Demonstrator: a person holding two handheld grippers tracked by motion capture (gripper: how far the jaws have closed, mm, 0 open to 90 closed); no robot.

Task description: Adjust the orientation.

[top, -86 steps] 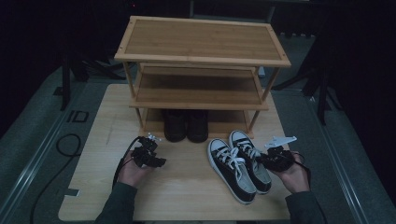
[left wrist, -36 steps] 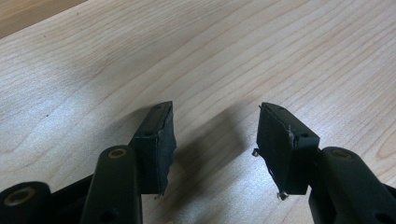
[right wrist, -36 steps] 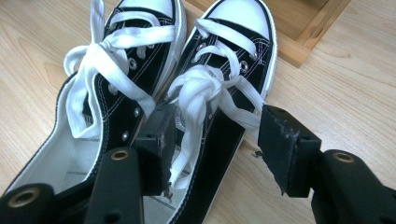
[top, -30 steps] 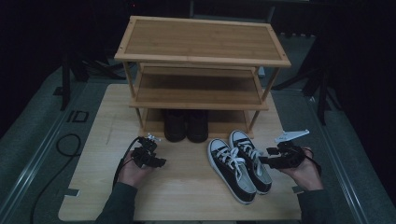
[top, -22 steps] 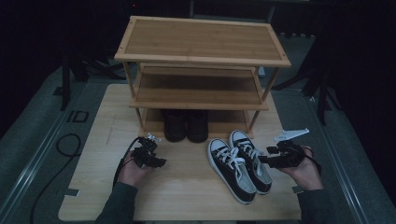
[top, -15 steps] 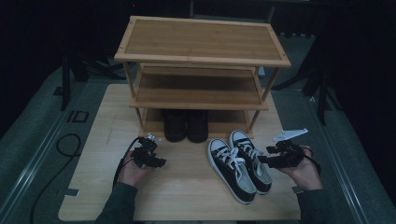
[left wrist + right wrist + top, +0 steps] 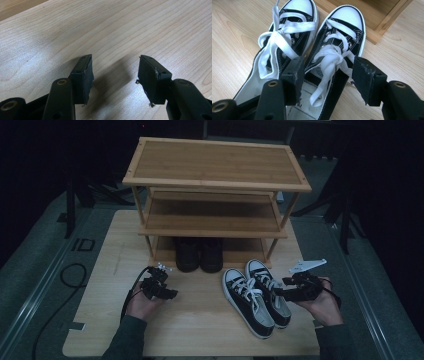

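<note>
A pair of black sneakers with white laces and toe caps (image 7: pixel 256 294) lies on the wooden table in front of the shoe rack. In the right gripper view my right gripper (image 7: pixel 328 75) is open, its jaws standing either side of the right sneaker (image 7: pixel 338 47) near the laces; the left sneaker (image 7: pixel 284 42) lies beside it. The high view shows the right gripper (image 7: pixel 281 293) at the pair's right side. My left gripper (image 7: pixel 169 293) rests apart at the table's left, open over bare wood (image 7: pixel 115 72), with nothing between its jaws.
A three-tier bamboo shoe rack (image 7: pixel 215 185) stands at the back of the table. A pair of dark boots (image 7: pixel 199 254) sits under its lowest shelf. The table (image 7: pixel 200 330) ends near the person's forearms; a black cable (image 7: pixel 70 275) lies on the floor at left.
The right gripper drew back to the right of the sneakers, then edged left again toward the right sneaker. The left gripper has hardly moved.
</note>
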